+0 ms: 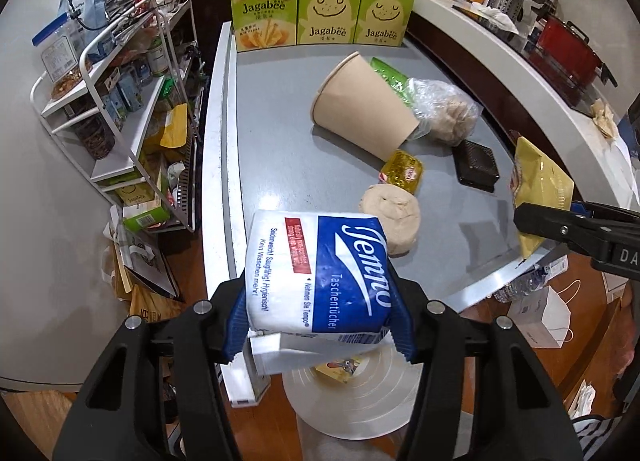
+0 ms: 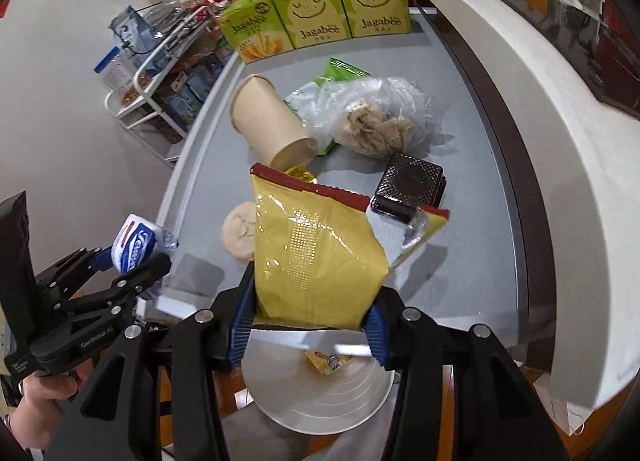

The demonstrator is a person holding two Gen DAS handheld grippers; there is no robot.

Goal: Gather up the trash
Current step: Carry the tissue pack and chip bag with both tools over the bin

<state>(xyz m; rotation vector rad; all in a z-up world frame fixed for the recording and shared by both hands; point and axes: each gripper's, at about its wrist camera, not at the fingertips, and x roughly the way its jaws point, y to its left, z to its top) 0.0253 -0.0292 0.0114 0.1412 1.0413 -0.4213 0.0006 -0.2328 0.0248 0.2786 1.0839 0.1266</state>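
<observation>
My left gripper [image 1: 320, 323] is shut on a blue-and-white Tempo tissue pack [image 1: 320, 273], lifted above the near edge of the grey table [image 1: 280, 141]. My right gripper [image 2: 308, 327] is shut on a yellow snack bag [image 2: 316, 253] with a red top edge. Below both stands a round white bin [image 2: 320, 397] with a small yellow wrapper [image 2: 326, 359] inside. On the table lie a tipped paper cup [image 1: 360, 101], a plastic bag of crumpled tissue [image 1: 448, 113], a green wrapper [image 1: 390, 75], a small yellow packet [image 1: 402, 171], a brown paper ball [image 1: 392, 217] and a black box [image 1: 478, 165].
Three green Jagabee boxes [image 1: 320, 17] line the table's far end. A white wire shelf cart [image 1: 120, 101] full of goods stands to the left. A raised white counter [image 1: 520, 73] curves along the right. A white paper bag [image 1: 548, 313] sits on the wooden floor.
</observation>
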